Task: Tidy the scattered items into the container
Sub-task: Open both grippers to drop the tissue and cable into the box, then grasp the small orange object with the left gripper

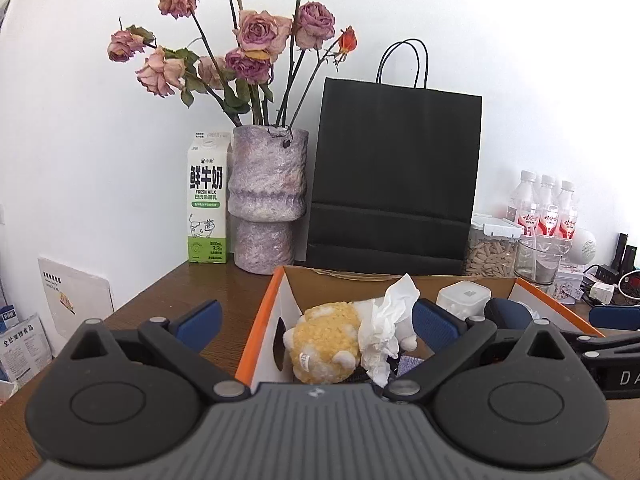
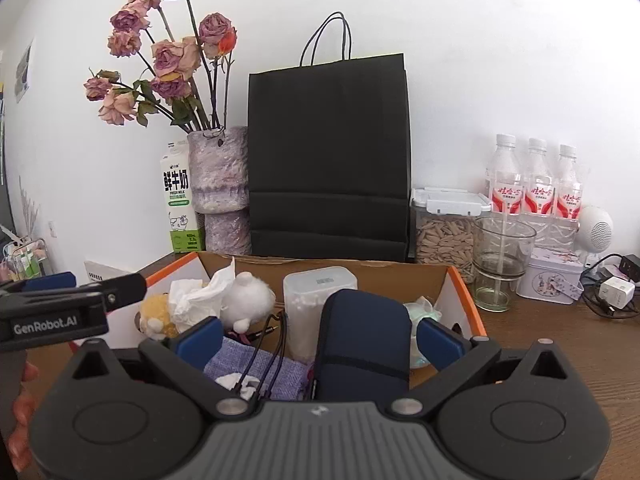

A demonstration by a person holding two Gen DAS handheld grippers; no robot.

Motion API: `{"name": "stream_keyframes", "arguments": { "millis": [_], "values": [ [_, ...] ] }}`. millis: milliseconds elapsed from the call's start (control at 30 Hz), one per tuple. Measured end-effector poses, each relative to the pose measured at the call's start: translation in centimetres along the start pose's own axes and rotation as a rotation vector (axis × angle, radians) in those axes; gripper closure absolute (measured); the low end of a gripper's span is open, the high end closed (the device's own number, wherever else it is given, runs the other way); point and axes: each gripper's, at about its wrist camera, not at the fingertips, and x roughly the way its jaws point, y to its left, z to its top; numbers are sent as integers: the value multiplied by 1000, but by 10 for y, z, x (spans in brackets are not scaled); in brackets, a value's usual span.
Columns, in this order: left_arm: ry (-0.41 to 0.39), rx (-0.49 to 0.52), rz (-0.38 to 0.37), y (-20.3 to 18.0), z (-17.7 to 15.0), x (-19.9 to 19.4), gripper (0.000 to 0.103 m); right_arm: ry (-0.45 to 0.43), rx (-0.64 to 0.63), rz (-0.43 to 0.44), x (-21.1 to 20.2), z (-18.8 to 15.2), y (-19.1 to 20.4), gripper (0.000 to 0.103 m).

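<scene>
An orange-edged cardboard box [image 1: 256,332] [image 2: 464,292] sits on the wooden table. It holds a yellow and white plush toy [image 1: 328,340] [image 2: 248,296], a crumpled tissue [image 1: 384,328] [image 2: 196,296], a white plastic tub [image 1: 464,296] [image 2: 316,300], a navy pouch [image 2: 364,344], a purple cloth [image 2: 256,364] and black cables [image 2: 272,344]. My left gripper [image 1: 316,320] is open and empty, straddling the box's left wall. My right gripper [image 2: 320,340] is open over the box, its fingers apart on either side of the navy pouch.
Behind the box stand a black paper bag [image 1: 396,176] [image 2: 328,160], a vase of dried roses [image 1: 266,200] [image 2: 218,184] and a milk carton [image 1: 208,204] [image 2: 178,200]. To the right are a seed jar [image 2: 444,228], a glass [image 2: 500,264], three bottles [image 2: 536,184], a tin [image 2: 552,280] and chargers [image 2: 616,292].
</scene>
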Motion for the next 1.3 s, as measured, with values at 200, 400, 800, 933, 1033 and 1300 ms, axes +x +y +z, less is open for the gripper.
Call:
{"name": "stream_keyframes", "arguments": {
  "millis": [200,400,800,933,1033,1300],
  "values": [
    [3,-3,17,13,-10,-26,0,-17,13,-46,-31,-24,-5,0],
    [53,-20,29,27,-24,-45,0,26,12,-71,-53,-49,-4,0],
    [174,29,-8,22,-48,-56,0,143,9,-67,-67,-80,2,0],
    [247,51,-41,15,-56,-51,0,167,4,-63,-64,-82,4,0],
    [266,82,-50,7,-61,-50,0,178,14,-60,-62,-83,2,0],
    [337,69,-84,-7,-64,-41,40,221,31,-69,-55,-84,-1,0]
  ]
}}
